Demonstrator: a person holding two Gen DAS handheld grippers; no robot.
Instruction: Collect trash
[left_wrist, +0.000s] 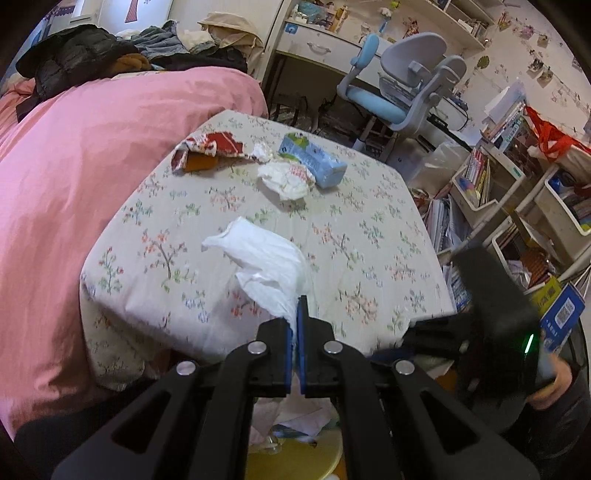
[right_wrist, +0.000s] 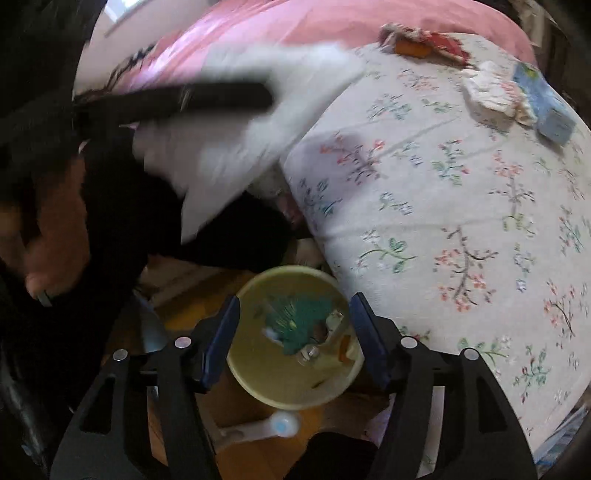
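Observation:
My left gripper (left_wrist: 298, 310) is shut on a white tissue (left_wrist: 264, 258), which hangs over the near edge of the floral bedsheet (left_wrist: 354, 236); from the right wrist it shows as a blurred tissue (right_wrist: 240, 122) under the left gripper (right_wrist: 207, 98). Further back on the sheet lie a crumpled white wrapper (left_wrist: 286, 181), a blue carton (left_wrist: 314, 160) and a red-and-white wrapper (left_wrist: 208, 147). My right gripper (right_wrist: 293, 332) is open above a round yellow bin (right_wrist: 295, 384) on the floor, which holds a green wrapper (right_wrist: 303, 321). Nothing sits between its pads.
A pink duvet (left_wrist: 74, 177) covers the left of the bed, with clothes piled at its far end. A grey-and-blue desk chair (left_wrist: 402, 85) and crowded white shelves (left_wrist: 517, 192) stand to the right. A person's hand (right_wrist: 48, 236) holds the left gripper's handle.

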